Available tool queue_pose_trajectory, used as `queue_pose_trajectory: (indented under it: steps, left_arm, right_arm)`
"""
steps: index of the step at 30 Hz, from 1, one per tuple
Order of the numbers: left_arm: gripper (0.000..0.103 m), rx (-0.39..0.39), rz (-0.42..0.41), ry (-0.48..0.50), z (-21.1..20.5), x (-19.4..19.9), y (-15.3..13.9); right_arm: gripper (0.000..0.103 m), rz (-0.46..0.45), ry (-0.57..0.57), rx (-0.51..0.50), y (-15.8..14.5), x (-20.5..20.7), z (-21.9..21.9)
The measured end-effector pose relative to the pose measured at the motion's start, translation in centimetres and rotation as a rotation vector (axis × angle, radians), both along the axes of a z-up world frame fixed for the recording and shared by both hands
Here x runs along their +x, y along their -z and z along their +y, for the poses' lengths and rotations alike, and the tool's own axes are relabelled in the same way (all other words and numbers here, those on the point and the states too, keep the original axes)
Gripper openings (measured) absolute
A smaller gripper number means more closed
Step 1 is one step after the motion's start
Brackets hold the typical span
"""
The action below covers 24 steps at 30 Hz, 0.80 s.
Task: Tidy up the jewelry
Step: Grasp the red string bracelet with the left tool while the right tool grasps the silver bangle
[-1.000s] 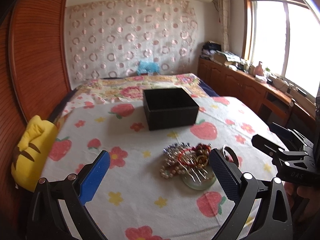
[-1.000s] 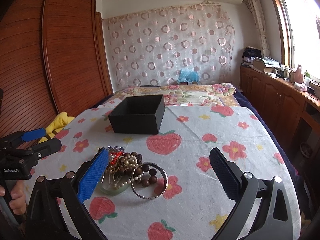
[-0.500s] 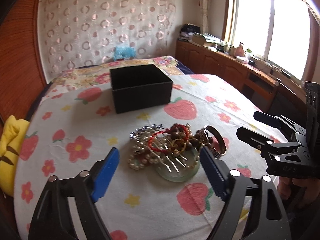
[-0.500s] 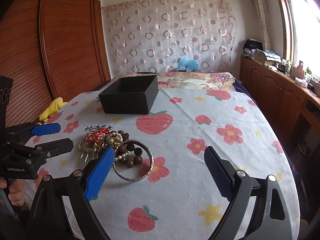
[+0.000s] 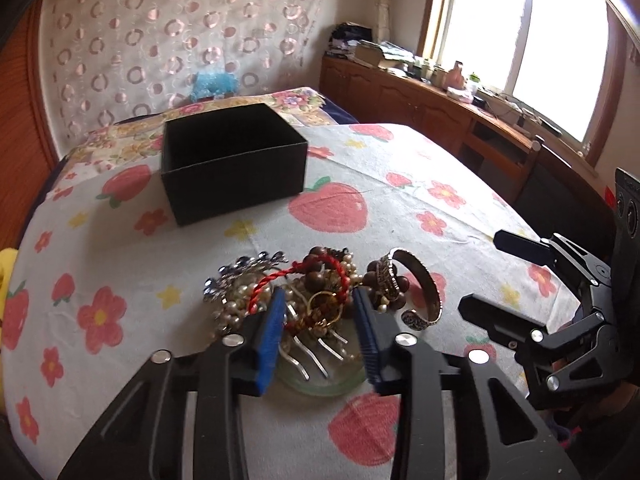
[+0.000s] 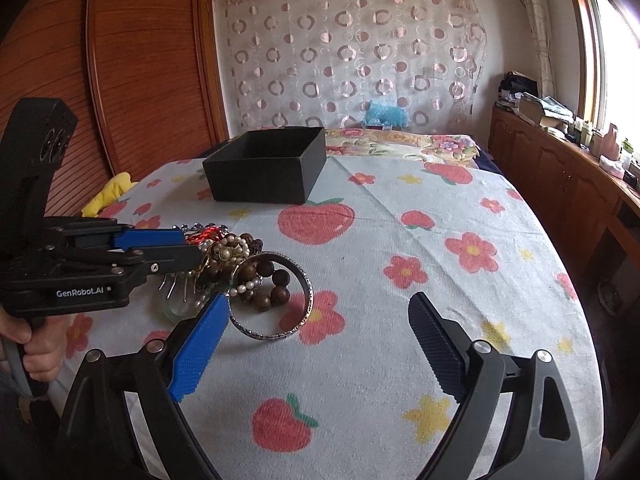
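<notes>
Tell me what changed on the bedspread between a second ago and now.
The left gripper came forward and down over the jewelry pile; its jaws have just been closing around the gold hair comb, though a firm grip cannot be confirmed. The right gripper sank slightly, jaws wide. The black box and silver bangle stayed put.

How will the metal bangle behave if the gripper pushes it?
The bangle looks rigid, so it should probably slide whole. One side leans on the wooden beads, so it may drop flat. The cloth looks textured, so it likely will not slide far.
</notes>
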<state>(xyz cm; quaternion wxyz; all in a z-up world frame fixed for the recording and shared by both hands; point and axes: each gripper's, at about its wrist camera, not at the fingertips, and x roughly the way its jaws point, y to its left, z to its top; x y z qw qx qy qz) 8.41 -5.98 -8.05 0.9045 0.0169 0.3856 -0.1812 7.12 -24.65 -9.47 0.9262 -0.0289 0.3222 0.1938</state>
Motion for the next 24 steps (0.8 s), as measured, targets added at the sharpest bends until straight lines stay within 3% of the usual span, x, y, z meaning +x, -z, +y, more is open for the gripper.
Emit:
queue_pose_trajectory:
  steps: [3,7,16,24]
  left_arm:
    - [0.011,0.001,-0.004,0.019,-0.1,0.1,-0.1]
    - [0.006,-0.016,-0.038,-0.003,0.7,-0.2,-1.1]
    - [0.006,-0.071,-0.121,-0.082,4.0,-1.2,-4.4]
    - [0.006,-0.074,-0.161,-0.107,5.5,-1.8,-5.7]
  right_arm:
    - [0.093,0.002,-0.022,-0.014,0.0,0.0,0.3]
    - [0.093,0.019,-0.064,-0.030,0.0,0.6,1.0]
    - [0.093,0.087,-0.169,-0.043,0.0,2.7,3.1]
    - [0.090,0.161,-0.226,-0.076,0.9,4.2,4.3]
